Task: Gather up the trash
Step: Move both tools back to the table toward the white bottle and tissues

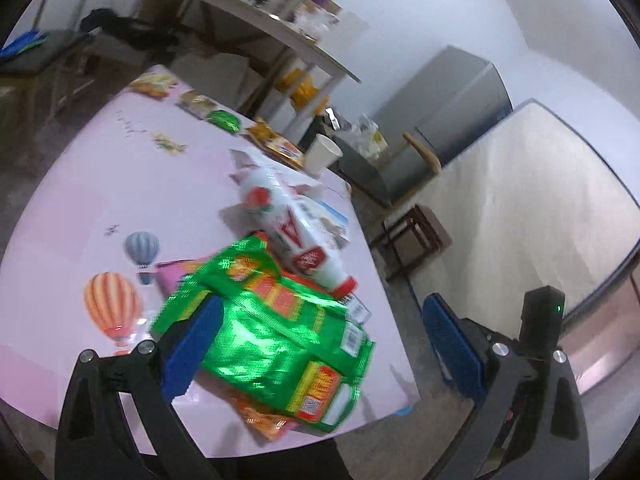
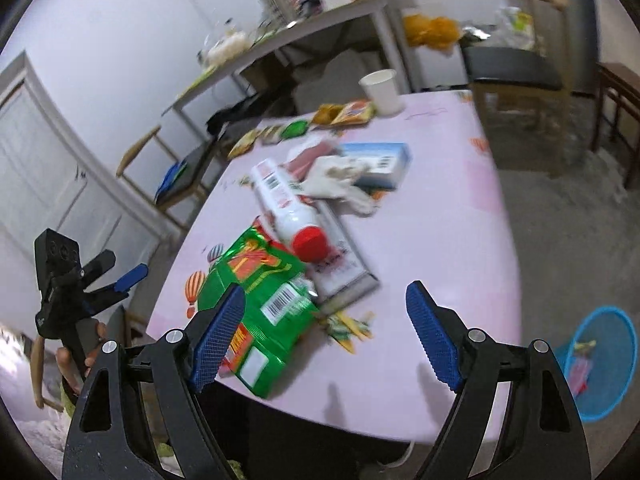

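Observation:
A green snack bag lies at the near edge of the pink table; it also shows in the right wrist view. A white bottle with a red cap lies just beyond it, on flat wrappers. My left gripper is open above the bag, empty. My right gripper is open and empty above the table's near edge, its left pad over the bag. The left gripper also shows at the left of the right wrist view.
A blue mesh bin with some trash stands on the floor at right. A crumpled tissue, a blue box, small wrappers and a paper cup are on the table. Chairs and a cluttered white table stand behind.

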The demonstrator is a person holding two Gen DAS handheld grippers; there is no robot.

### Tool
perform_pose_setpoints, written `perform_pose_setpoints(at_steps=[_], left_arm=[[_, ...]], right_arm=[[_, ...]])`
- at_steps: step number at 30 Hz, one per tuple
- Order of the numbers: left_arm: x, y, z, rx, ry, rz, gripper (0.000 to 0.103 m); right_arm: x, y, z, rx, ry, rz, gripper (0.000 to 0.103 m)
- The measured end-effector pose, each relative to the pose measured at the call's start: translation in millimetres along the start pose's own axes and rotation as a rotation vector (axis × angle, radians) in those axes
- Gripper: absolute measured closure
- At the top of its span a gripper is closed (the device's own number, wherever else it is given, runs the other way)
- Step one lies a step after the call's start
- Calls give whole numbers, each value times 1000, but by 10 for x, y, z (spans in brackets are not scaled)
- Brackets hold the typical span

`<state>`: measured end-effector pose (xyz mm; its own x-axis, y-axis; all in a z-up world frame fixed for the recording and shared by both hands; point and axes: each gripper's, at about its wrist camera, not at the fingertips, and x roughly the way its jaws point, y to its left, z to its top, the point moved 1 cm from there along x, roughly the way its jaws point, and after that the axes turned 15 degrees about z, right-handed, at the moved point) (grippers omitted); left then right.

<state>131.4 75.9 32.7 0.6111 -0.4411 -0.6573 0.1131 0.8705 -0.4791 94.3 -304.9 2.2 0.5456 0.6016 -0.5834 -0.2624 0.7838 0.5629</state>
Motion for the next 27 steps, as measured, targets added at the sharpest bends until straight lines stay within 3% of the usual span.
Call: perform_pose_setpoints(at_steps=[5, 9, 13, 19, 24, 27], left_arm=[[111, 292, -70, -11, -5, 10, 6], [291, 331, -7, 22, 1, 22, 5], [533, 278, 184, -1, 42, -17, 6], [1032, 114, 659, -87, 141, -68, 6], [1428, 60, 988, -121, 185, 2, 6], [1541, 72, 1153, -112, 187, 20, 6]], right_arm=[[438, 172, 244, -52, 61, -2, 24], [784, 263, 421, -91, 102, -4, 24], [1045, 298, 610, -116, 99, -28, 24], [1130, 23, 851, 14, 29, -5, 24], [1091, -383, 983, 213, -19, 38, 24], [1092, -523, 1113, 293, -34, 114, 27]])
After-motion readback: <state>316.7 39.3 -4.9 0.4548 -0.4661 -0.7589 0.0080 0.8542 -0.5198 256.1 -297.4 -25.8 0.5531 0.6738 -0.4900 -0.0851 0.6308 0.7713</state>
